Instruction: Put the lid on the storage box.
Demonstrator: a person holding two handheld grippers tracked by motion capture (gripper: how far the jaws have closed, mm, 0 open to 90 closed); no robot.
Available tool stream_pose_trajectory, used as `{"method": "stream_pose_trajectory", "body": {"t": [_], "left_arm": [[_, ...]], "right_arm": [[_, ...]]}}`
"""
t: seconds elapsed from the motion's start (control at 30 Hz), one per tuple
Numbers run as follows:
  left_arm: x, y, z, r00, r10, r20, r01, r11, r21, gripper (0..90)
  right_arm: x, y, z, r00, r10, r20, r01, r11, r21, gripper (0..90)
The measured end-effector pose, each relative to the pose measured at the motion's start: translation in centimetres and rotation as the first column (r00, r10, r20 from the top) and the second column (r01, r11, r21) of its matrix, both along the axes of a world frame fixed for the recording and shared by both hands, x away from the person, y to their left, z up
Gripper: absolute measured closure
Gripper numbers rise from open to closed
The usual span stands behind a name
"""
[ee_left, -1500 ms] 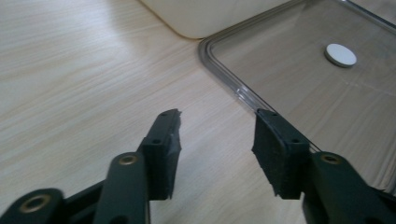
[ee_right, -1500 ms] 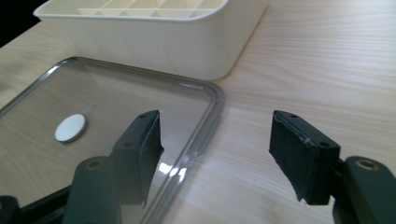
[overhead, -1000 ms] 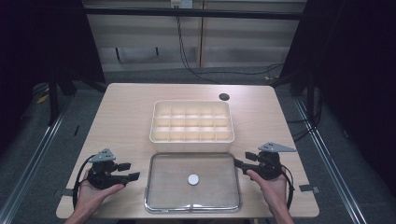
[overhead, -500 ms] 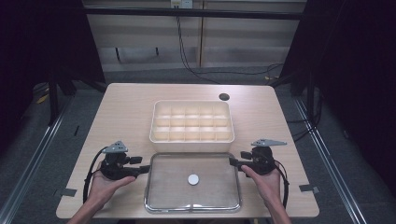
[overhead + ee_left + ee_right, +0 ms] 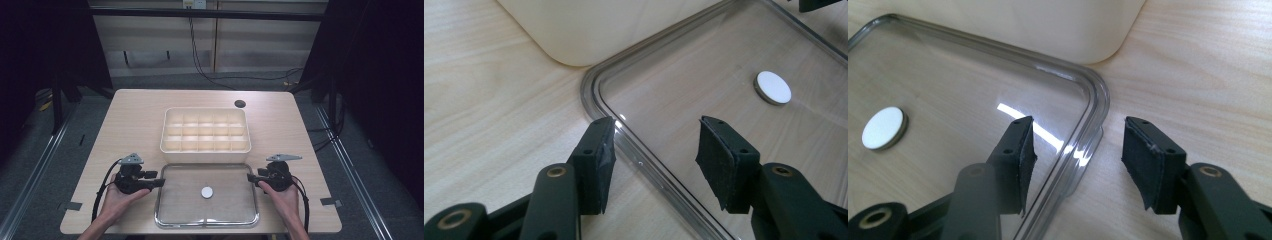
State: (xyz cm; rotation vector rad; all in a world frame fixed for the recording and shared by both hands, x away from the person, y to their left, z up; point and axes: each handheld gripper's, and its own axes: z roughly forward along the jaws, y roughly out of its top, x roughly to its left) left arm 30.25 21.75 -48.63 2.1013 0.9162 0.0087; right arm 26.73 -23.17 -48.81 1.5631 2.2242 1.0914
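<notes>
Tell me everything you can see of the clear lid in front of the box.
The clear lid looks like transparent plastic: a rounded rectangle with a raised rim, lying flat on the table just in front of the cream divided box. A small white disc sits at its middle. The left tongs and right tongs stand open, each straddling a side edge; whether they touch it is unclear.

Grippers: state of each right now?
Left gripper: open, holding nothing, jaws straddling the clear lid's left rim.
Right gripper: open, holding nothing, jaws straddling its right rim.
</notes>
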Motion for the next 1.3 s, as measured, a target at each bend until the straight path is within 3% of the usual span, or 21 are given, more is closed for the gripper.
{"method": "stream_pose_trajectory", "body": {"t": [0.27,0.33,0.67,0.8,0.87,0.97,1.0,1.03,1.07,1.13,1.2,1.23,1.3], "left_arm": [[-0.3,0.0,-0.7,0.9995,-0.022,-0.023,0.022,0.9992,0.032,52.1],[-0.5,0.0,-1.0,0.9992,-0.027,-0.031,0.028,0.9989,0.037,52.2],[-0.8,-0.1,-1.1,0.9987,-0.039,-0.033,0.040,0.9990,0.021,55.4],[-1.0,-0.3,-1.0,0.9987,-0.045,-0.023,0.046,0.9978,0.047,58.3],[-1.0,-0.2,-1.0,0.9990,-0.037,-0.024,0.038,0.9983,0.043,60.7],[-1.0,-0.2,-1.1,0.9991,-0.036,-0.022,0.037,0.9985,0.041,61.9],[-1.0,-0.2,-1.0,0.9990,-0.036,-0.024,0.037,0.9983,0.044,61.9],[-1.0,-0.2,-1.0,0.9993,-0.033,-0.021,0.034,0.9982,0.049,63.2],[-1.0,-0.2,-1.0,0.9993,-0.033,-0.021,0.034,0.9982,0.049,63.8],[-0.8,-0.1,-1.0,0.9991,-0.028,-0.032,0.030,0.9987,0.042,64.3],[-0.9,-0.1,-1.0,0.9991,-0.030,-0.030,0.031,0.9985,0.046,64.4],[-0.9,-0.1,-1.0,0.9990,-0.037,-0.027,0.038,0.9981,0.049,64.4],[-0.9,-0.2,-1.0,0.9990,-0.035,-0.027,0.036,0.9981,0.050,64.3]], "right_arm": [[-0.3,0.2,-0.8,0.9997,-0.001,-0.025,0.002,0.9999,0.011,51.2],[-0.4,0.6,-0.9,0.9997,0.014,-0.018,-0.015,0.9998,-0.011,51.7],[-0.7,0.9,-1.1,1.0000,0.009,0.001,-0.009,0.9999,-0.013,52.5],[-0.6,1.0,-1.1,0.9999,-0.010,-0.011,0.010,0.9998,0.015,55.5],[-0.5,0.4,-1.3,0.9982,-0.049,-0.035,0.052,0.9948,0.088,58.6],[-0.4,0.2,-1.4,0.9967,-0.061,-0.052,0.067,0.9911,0.115,59.4],[-0.4,0.1,-1.4,0.9960,-0.068,-0.058,0.075,0.9892,0.126,59.6],[-0.3,-0.1,-1.5,0.9931,-0.086,-0.080,0.098,0.9810,0.167,59.9],[-0.3,-0.1,-1.5,0.9931,-0.086,-0.080,0.098,0.9810,0.167,59.9],[-0.2,-0.7,-1.6,0.9868,-0.103,-0.125,0.130,0.9631,0.235,62.1],[-0.2,-0.9,-1.7,0.9851,-0.108,-0.134,0.139,0.9580,0.251,62.5],[-0.2,-1.0,-1.7,0.9833,-0.112,-0.143,0.148,0.9519,0.269,62.5],[-0.3,-1.5,-1.9,0.9793,-0.120,-0.163,0.168,0.9304,0.326,62.9]]}}
